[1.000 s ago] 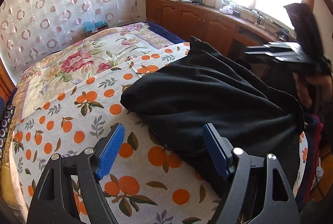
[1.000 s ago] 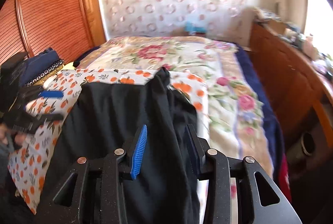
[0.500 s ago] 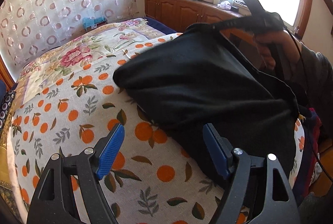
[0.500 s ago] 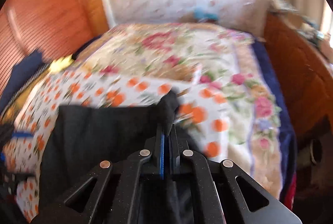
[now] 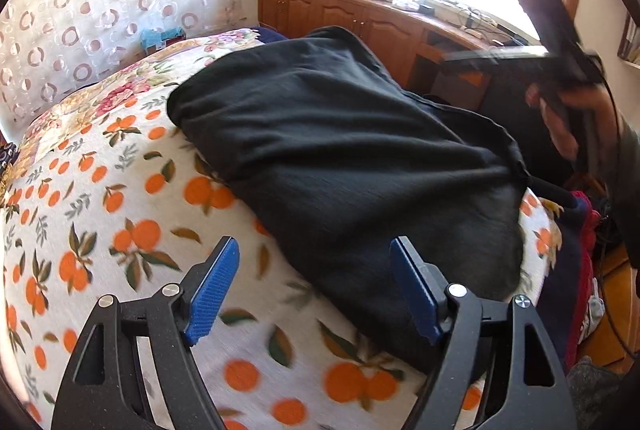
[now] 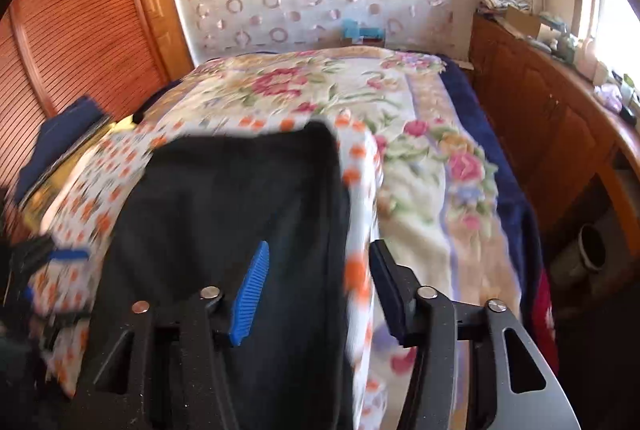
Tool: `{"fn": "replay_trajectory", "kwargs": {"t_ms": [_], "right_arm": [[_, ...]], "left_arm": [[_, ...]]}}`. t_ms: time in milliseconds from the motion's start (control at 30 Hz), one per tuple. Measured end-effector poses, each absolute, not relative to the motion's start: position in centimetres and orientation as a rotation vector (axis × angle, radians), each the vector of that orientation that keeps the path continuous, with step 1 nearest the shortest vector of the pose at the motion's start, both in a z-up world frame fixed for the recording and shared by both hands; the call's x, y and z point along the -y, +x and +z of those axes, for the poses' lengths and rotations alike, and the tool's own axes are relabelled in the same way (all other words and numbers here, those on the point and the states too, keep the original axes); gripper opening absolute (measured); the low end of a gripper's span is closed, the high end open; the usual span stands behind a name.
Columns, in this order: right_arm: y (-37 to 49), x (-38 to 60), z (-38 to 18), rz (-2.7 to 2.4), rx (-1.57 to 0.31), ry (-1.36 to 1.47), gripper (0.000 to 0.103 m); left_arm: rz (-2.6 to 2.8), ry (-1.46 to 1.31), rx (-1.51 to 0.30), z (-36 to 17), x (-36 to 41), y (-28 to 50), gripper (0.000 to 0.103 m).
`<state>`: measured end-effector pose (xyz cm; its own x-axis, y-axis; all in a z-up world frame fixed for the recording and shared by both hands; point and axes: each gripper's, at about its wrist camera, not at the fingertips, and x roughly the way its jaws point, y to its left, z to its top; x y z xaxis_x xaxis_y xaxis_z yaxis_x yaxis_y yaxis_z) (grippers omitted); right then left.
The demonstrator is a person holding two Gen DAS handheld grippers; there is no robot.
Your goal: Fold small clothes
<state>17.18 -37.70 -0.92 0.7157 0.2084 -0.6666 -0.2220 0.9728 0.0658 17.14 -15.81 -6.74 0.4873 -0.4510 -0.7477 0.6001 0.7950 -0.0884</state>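
A black garment (image 5: 344, 154) lies folded on an orange-print cloth (image 5: 112, 214) spread over the bed. My left gripper (image 5: 316, 294) is open and empty, low over the near edge of the garment, its right blue pad (image 5: 412, 294) above the black fabric. My right gripper (image 6: 316, 282) is open and empty above the garment's right edge (image 6: 240, 214). It also shows in the left wrist view (image 5: 536, 42), raised at the far right in a hand.
A floral blanket (image 6: 420, 158) covers the rest of the bed. Wooden cabinets (image 6: 548, 118) with clutter on top run along the right under the window. A slatted wooden door (image 6: 76, 30) stands at left, with dark blue folded items (image 6: 60, 142) beside the bed.
My right gripper was shut on the garment's corner half a second ago; it has let go and opened, pulling back. The garment now lies flatter. The left gripper moved slightly.
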Motion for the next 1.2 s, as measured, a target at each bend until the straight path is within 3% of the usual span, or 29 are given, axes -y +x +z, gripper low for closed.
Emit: {"fn": "replay_trajectory", "kwargs": {"t_ms": [267,500,767,867,1000,1100,1133,1200], "right_arm": [[10.0,38.7,-4.2,0.216,-0.751,-0.016,0.060],[8.3,39.9,-6.3,0.130,-0.838,-0.015,0.060],[6.7,41.8,-6.9,0.208,-0.813,0.137,0.060],[5.9,41.9,-7.2,0.228,-0.813,0.133,0.060],[5.1,41.4,-7.1,0.209,-0.782,0.069,0.035],[4.5,40.7,-6.4,0.229,-0.762,0.013,0.013],[4.5,40.6,-6.3,0.228,-0.763,-0.005,0.013],[4.4,40.2,-6.3,0.255,-0.767,-0.028,0.011]], "left_arm": [[-0.636,0.218,-0.868,-7.7,16.7,13.4,0.078],[-0.631,0.197,-0.898,-8.0,16.0,12.2,0.078],[-0.678,0.167,-0.923,-8.2,16.2,11.1,0.077],[-0.713,0.141,-0.945,-8.5,16.4,10.4,0.069],[-0.731,0.154,-0.944,-8.8,17.3,9.7,0.059],[-0.732,0.168,-0.937,-8.7,18.0,9.3,0.041],[-0.725,0.175,-0.934,-8.7,18.2,9.3,0.029],[-0.723,0.191,-0.924,-8.5,18.3,9.4,0.019]]}}
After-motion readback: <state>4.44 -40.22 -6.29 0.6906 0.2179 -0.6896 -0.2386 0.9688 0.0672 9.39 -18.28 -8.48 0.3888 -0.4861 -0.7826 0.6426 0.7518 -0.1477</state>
